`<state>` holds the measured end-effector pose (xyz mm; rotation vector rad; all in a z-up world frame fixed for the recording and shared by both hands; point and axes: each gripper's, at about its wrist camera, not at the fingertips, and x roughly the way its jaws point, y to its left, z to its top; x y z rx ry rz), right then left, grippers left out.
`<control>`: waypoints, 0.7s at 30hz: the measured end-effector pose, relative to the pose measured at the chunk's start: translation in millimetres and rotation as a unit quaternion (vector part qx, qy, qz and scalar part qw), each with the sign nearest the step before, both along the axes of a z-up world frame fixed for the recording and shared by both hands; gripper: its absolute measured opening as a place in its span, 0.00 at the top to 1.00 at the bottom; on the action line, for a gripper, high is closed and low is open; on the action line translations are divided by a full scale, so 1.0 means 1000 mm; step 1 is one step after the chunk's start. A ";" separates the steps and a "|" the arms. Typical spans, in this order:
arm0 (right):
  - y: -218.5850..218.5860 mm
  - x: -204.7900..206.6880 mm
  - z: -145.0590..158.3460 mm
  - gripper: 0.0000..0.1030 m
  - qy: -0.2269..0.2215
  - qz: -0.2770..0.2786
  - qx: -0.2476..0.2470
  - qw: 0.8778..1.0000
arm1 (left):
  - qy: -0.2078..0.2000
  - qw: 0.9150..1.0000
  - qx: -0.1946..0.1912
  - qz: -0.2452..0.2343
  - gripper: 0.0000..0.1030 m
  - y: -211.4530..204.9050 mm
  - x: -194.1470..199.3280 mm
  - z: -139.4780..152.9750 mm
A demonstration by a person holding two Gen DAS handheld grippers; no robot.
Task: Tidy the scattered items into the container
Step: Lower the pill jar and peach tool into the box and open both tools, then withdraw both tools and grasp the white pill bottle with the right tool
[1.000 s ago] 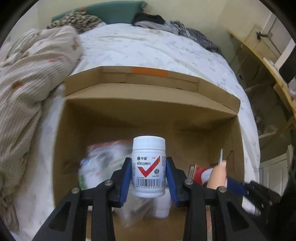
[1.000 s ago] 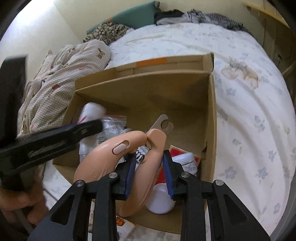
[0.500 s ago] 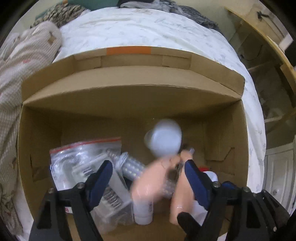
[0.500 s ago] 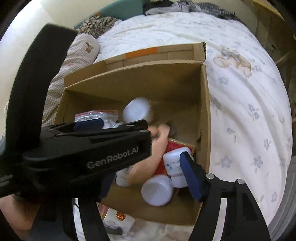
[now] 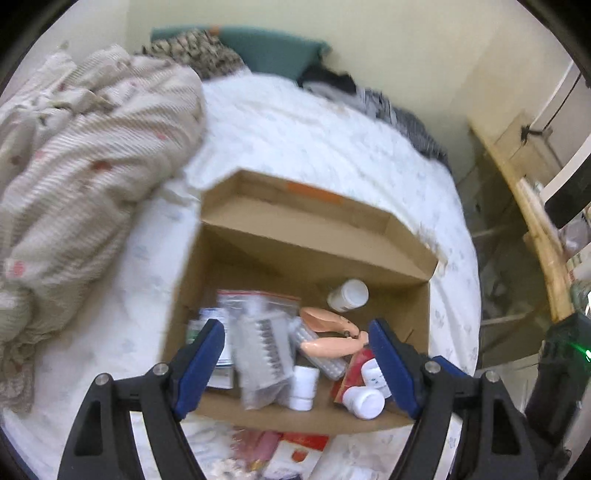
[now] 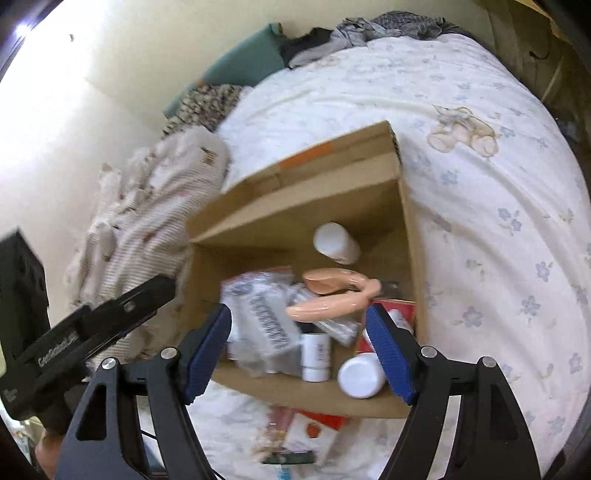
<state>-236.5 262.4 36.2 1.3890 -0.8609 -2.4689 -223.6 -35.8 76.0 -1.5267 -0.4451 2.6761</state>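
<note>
An open cardboard box (image 5: 317, 236) (image 6: 321, 177) rests on the bed. Inside lie a white pill bottle (image 5: 348, 295) (image 6: 336, 243) on its side near the back wall, a peach plastic clipper tool (image 5: 332, 334) (image 6: 334, 291), clear zip bags (image 5: 262, 347) (image 6: 262, 325), more white bottles (image 5: 364, 400) (image 6: 360, 374) and a red packet (image 5: 360, 360). My left gripper (image 5: 297, 369) hovers open above the box's near edge, nothing between its blue pads. My right gripper (image 6: 299, 349) is likewise open and empty over the box front. The left gripper's black body (image 6: 92, 328) shows at the left of the right wrist view.
A few loose packets (image 5: 291, 454) (image 6: 306, 435) lie on the sheet just in front of the box. A rumpled striped blanket (image 5: 85, 155) fills the left side. Pillows and clothes (image 6: 369, 29) sit at the bed's head. Wooden furniture (image 5: 532, 206) stands to the right.
The left gripper let go of the white bottle and the right gripper let go of the peach tool; both now lie in the box. Both grippers pulled back and up, open.
</note>
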 end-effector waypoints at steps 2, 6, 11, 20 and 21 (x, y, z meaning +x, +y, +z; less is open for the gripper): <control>0.001 0.007 0.005 0.24 0.007 -0.004 -0.008 1.000 | 0.007 1.000 0.000 -0.005 0.22 -0.008 0.019 0.006; -0.008 0.018 0.003 0.24 0.006 0.006 0.000 1.000 | -0.003 1.000 -0.003 -0.026 0.22 -0.013 0.054 -0.003; -0.017 0.046 0.003 0.24 -0.013 0.024 0.019 0.999 | -0.011 0.999 0.016 -0.048 0.22 -0.014 0.108 -0.021; -0.021 0.118 0.001 0.24 -0.033 0.046 0.072 0.996 | -0.012 0.996 0.013 -0.083 0.22 -0.019 0.171 -0.071; -0.018 0.126 -0.003 0.24 -0.039 0.042 0.076 0.995 | -0.012 0.996 0.015 -0.085 0.22 -0.020 0.174 -0.075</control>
